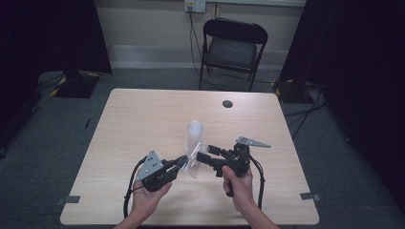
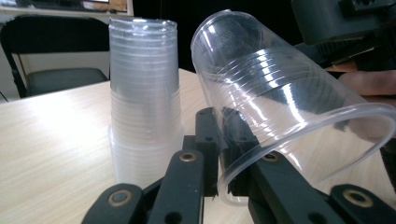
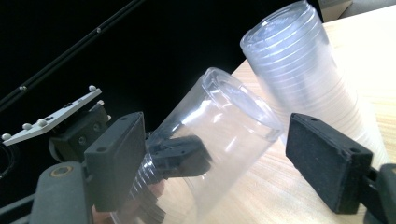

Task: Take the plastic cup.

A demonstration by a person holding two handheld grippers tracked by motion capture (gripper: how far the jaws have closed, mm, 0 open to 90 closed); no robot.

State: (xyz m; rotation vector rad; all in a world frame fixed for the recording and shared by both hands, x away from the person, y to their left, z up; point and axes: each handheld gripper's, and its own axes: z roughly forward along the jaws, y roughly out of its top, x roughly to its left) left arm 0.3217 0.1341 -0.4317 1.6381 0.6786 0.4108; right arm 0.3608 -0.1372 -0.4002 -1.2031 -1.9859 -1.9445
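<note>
The counter [image 1: 143, 119] lay mostly bare, with wide free wood to the left, right and far side of the work; a round dark hole [image 1: 228, 103] sat near its far edge, and a folding chair [image 1: 232, 47] stood beyond on the carpet. Both hands worked near the front edge, close to the middle.

The left gripper [image 1: 180, 162] had its fingers together, clamped on the rim wall of a single clear cup [image 1: 192, 160], which it held tilted above the counter with its mouth toward the person. The right gripper [image 1: 206, 153] stood just beside that cup, its fingers apart on either side of it without pressing.

From above, the cup looked a faint glassy patch. The left gripper view showed one finger inside the cup [image 2: 280, 121] and one outside, pinching the wall. The right gripper view showed the cup's closed base [image 3: 243, 100] pointing away.

The cup was see-through plastic with fine ridges. A stack of cups [image 1: 195, 133] stood upside down just behind it, cloudier.
</note>
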